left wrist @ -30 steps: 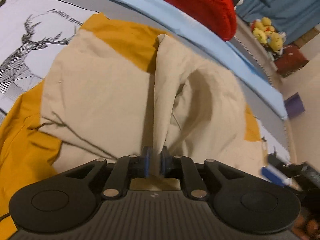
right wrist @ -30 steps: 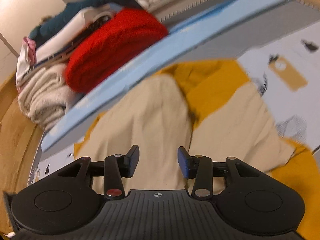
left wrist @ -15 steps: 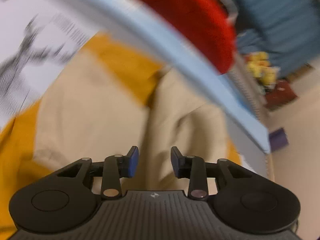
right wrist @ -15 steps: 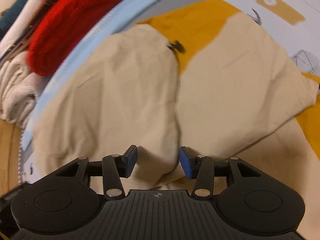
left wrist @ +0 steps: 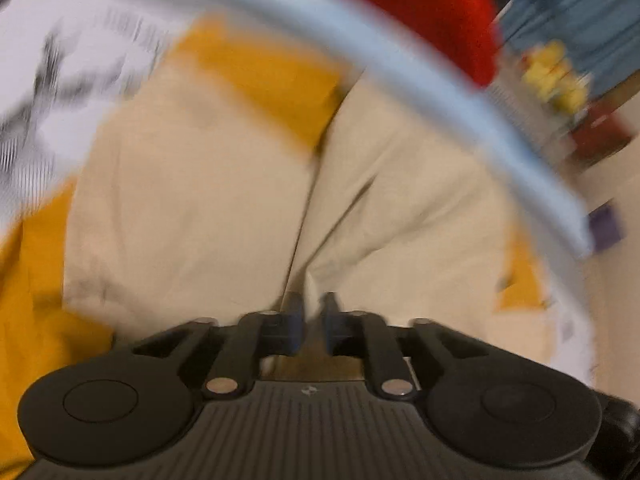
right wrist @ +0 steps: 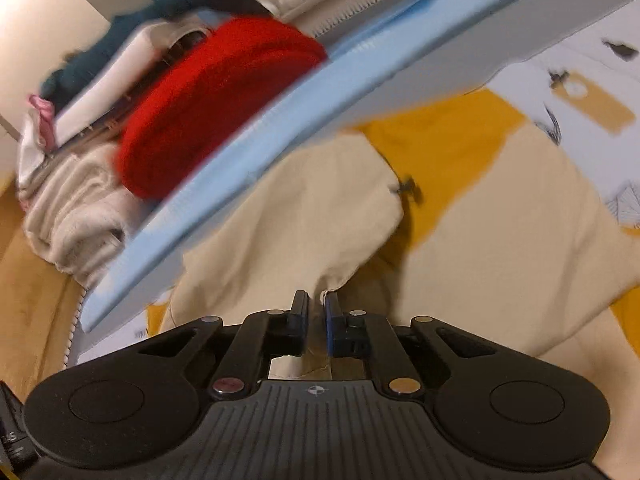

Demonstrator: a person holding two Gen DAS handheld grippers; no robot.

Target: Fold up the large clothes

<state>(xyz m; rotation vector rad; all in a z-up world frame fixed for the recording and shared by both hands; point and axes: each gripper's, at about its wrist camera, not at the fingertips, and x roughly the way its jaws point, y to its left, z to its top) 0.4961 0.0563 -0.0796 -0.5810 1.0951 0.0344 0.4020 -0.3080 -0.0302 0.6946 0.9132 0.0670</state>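
Observation:
A large beige garment (left wrist: 200, 200) with yellow panels (left wrist: 272, 84) lies spread on a printed bedsheet; this view is motion-blurred. My left gripper (left wrist: 313, 316) sits low over its near edge, its jaws closing with a raised fold of beige cloth pinched between them. In the right wrist view the same beige garment (right wrist: 300, 220) bunches up toward my right gripper (right wrist: 316, 312). Its jaws are closing and stand almost together, nipping a gathered edge of the beige fabric. A yellow panel (right wrist: 440, 148) shows beyond, with a small dark fastener beside it.
A light blue slab (right wrist: 320, 120) runs along the far side of the garment, seen also as a blue slab (left wrist: 440, 92). Behind it lie a red knit item (right wrist: 220, 100) and a pile of folded clothes (right wrist: 72, 208). The white printed sheet (left wrist: 60, 80) spreads to the left.
The left jaws let go of the fold, opened, then closed on beige cloth again. The right jaws went from wide open to nipped on the fabric. Both grippers sank closer to the garment.

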